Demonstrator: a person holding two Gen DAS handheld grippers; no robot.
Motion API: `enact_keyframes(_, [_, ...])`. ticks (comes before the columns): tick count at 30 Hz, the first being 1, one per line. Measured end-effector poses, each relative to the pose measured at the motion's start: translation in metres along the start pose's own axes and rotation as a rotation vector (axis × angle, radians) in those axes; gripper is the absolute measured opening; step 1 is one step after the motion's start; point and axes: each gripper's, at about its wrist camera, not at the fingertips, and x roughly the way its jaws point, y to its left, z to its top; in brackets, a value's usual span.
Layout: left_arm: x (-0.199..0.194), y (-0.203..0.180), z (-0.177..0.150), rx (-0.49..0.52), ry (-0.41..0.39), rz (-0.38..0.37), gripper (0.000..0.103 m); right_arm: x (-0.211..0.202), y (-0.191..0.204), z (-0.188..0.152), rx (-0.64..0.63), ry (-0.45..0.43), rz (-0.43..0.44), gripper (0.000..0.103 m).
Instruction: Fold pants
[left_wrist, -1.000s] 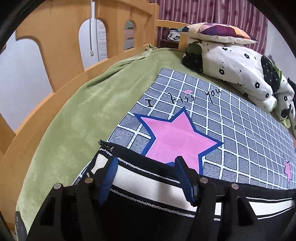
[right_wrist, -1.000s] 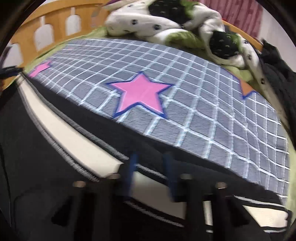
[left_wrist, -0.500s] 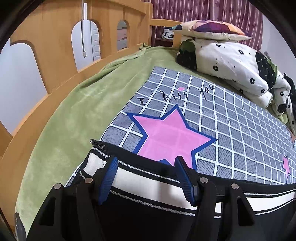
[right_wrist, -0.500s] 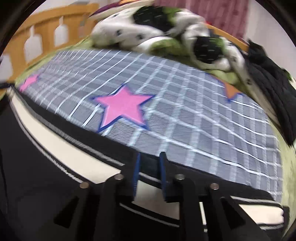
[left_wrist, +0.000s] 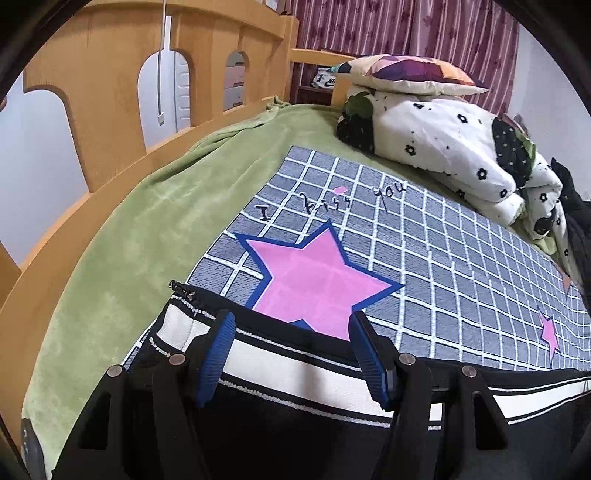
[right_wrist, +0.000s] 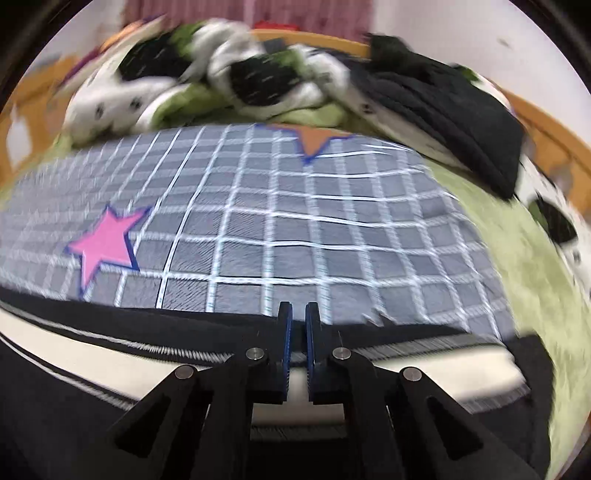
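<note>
Black pants with a white side stripe (left_wrist: 295, 373) lie flat on a grey checked blanket. My left gripper (left_wrist: 291, 328) is open, its blue-padded fingers (left_wrist: 216, 354) spread over the stripe near the pants' end with the zipper (left_wrist: 181, 290). In the right wrist view the same pants (right_wrist: 110, 354) run along the bottom. My right gripper (right_wrist: 298, 314) has its jaws nearly together over the pants' black edge; whether cloth is pinched between them is unclear in the blurred frame.
The checked blanket (left_wrist: 424, 258) with pink stars (left_wrist: 317, 280) lies on a green bedspread (left_wrist: 147, 221). A wooden bed rail (left_wrist: 92, 92) runs on the left. A flowered duvet (left_wrist: 443, 144) and pillow (left_wrist: 406, 74) sit at the back. Dark clothing (right_wrist: 443, 110) lies at the back right.
My right gripper has closed its jaws from a narrow gap to almost touching and swung right along the pants' edge. My left gripper stays open over the stripe, shifted slightly.
</note>
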Motion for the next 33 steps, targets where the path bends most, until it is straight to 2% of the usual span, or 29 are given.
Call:
enact_keyframes(1, [-0.001,-0.002,-0.001,0.004,-0.002,-0.004,0.062,-0.015,-0.008,-0.003,0.021,-0.018,-0.005,0.009])
enact_keyframes(2, [-0.003,-0.004,-0.002,0.011,0.000,-0.008,0.062,-0.027,-0.014,-0.007,0.027,-0.035,-0.015,0.019])
enact_keyframes(3, [-0.006,-0.006,-0.003,0.016,0.002,-0.012,0.062,-0.050,-0.022,-0.011,0.015,-0.059,-0.047,0.041])
enact_keyframes(4, [-0.010,-0.009,-0.005,0.016,0.001,-0.026,0.062,-0.061,-0.028,-0.012,0.015,-0.077,-0.071,0.052])
enact_keyframes(5, [-0.013,-0.011,-0.007,0.016,-0.001,-0.039,0.062,-0.080,-0.038,-0.018,0.036,-0.109,-0.098,0.068])
enact_keyframes(6, [-0.018,-0.014,-0.009,0.018,-0.003,-0.057,0.062,-0.101,-0.053,-0.028,0.086,-0.138,-0.131,0.074])
enact_keyframes(11, [-0.045,-0.033,-0.026,0.055,-0.010,-0.119,0.062,-0.131,-0.119,-0.085,0.300,-0.068,-0.097,0.077])
enact_keyframes(13, [-0.056,-0.039,-0.037,0.055,-0.001,-0.147,0.062,-0.118,-0.137,-0.106,0.367,-0.010,-0.054,0.077])
enact_keyframes(15, [-0.066,-0.044,-0.045,0.047,0.005,-0.164,0.062,-0.098,-0.150,-0.123,0.446,0.052,0.045,0.077])
enact_keyframes(16, [-0.072,-0.046,-0.049,0.044,0.004,-0.172,0.062,-0.089,-0.153,-0.129,0.476,0.080,0.067,0.077])
enact_keyframes(19, [-0.090,-0.057,-0.061,0.064,-0.020,-0.165,0.063,-0.063,-0.152,-0.137,0.481,0.115,0.109,0.077])
enact_keyframes(21, [-0.097,-0.062,-0.068,0.090,-0.029,-0.146,0.064,-0.053,-0.152,-0.133,0.482,0.076,0.104,0.076])
enact_keyframes(22, [-0.100,-0.064,-0.072,0.100,-0.029,-0.137,0.064,-0.048,-0.154,-0.130,0.494,0.068,0.092,0.073])
enact_keyframes(23, [-0.103,-0.065,-0.074,0.106,-0.029,-0.131,0.064,-0.046,-0.159,-0.127,0.521,0.058,0.067,0.048])
enact_keyframes(24, [-0.106,-0.067,-0.076,0.112,-0.030,-0.129,0.064,-0.055,-0.166,-0.121,0.548,0.006,0.052,0.043])
enact_keyframes(26, [-0.114,-0.067,-0.079,0.126,-0.038,-0.124,0.064,-0.089,-0.167,-0.112,0.476,-0.153,0.111,0.042])
enact_keyframes(27, [-0.117,-0.066,-0.082,0.135,-0.044,-0.114,0.064,-0.097,-0.160,-0.108,0.422,-0.191,0.091,0.043])
enact_keyframes(28, [-0.119,-0.064,-0.085,0.143,-0.047,-0.103,0.064,-0.097,-0.156,-0.109,0.411,-0.188,0.068,0.045])
enact_keyframes(29, [-0.120,-0.062,-0.087,0.145,-0.044,-0.094,0.064,-0.090,-0.154,-0.110,0.409,-0.160,0.044,0.051])
enact_keyframes(30, [-0.120,-0.059,-0.090,0.144,-0.038,-0.088,0.064,-0.073,-0.153,-0.113,0.398,-0.083,0.014,0.057])
enact_keyframes(32, [-0.122,-0.049,-0.095,0.122,-0.027,-0.089,0.064,-0.043,-0.157,-0.126,0.389,0.091,-0.007,0.059])
enact_keyframes(33, [-0.124,-0.041,-0.097,0.101,-0.023,-0.095,0.064,-0.043,-0.161,-0.134,0.407,0.082,0.030,0.061])
